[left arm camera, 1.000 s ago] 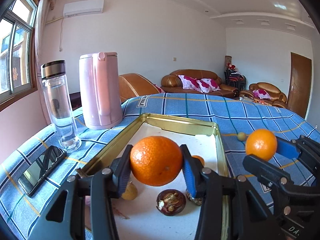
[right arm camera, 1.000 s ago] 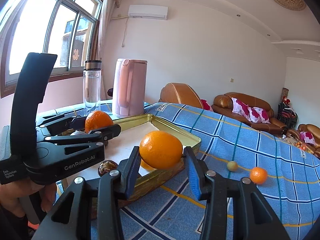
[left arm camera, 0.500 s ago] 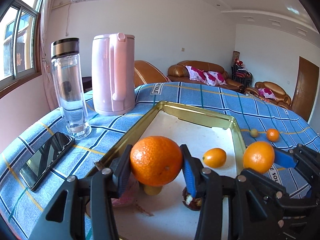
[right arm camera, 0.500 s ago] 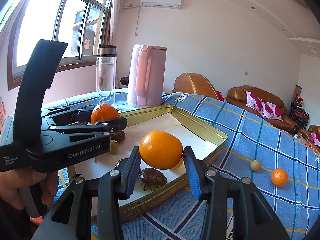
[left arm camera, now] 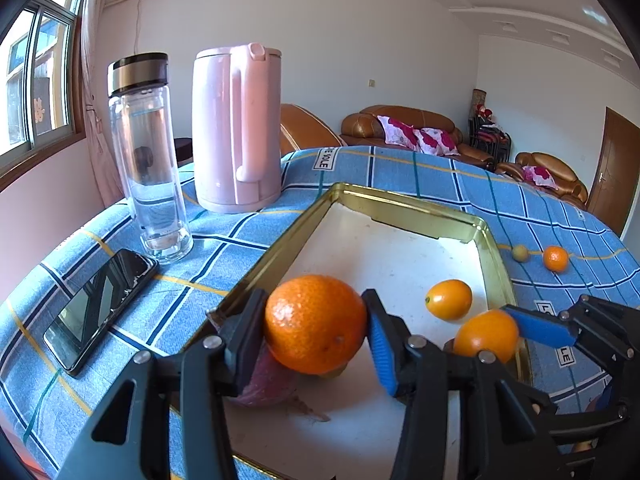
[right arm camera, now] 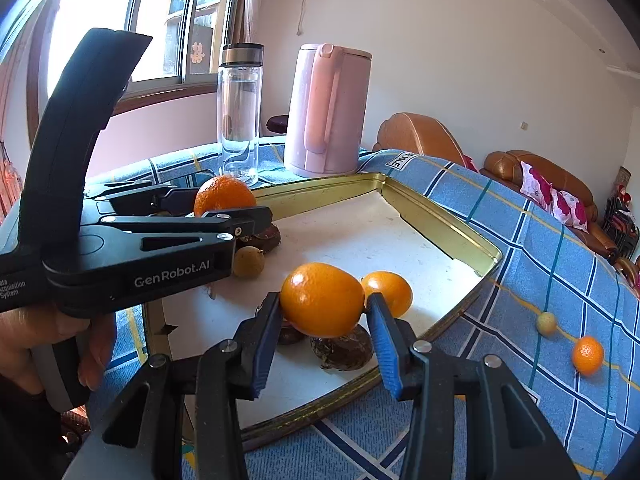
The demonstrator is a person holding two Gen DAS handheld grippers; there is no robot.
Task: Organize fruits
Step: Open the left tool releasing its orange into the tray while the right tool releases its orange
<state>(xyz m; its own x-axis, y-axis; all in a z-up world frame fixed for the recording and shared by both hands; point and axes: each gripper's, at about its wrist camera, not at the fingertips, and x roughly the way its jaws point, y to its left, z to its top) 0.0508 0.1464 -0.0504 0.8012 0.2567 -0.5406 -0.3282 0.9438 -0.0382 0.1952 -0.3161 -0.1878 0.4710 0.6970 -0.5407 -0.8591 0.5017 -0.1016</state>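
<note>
Both hands over the gold tray [left arm camera: 404, 208], placing step. My left gripper [left arm camera: 316, 328], jaws just easing apart, has the mandarin [left arm camera: 314, 322] between them; my right gripper [right arm camera: 322, 312] clamps the orange [right arm camera: 322, 300]. Next: lower, let go, then the far-right strays.

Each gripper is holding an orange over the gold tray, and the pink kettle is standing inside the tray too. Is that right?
Not quite. The pink kettle stands outside the gold tray, on the blue checked tablecloth beyond its far corner, as the left wrist view shows. The rest is right: the left gripper and the right gripper each hold an orange over the tray.
</note>
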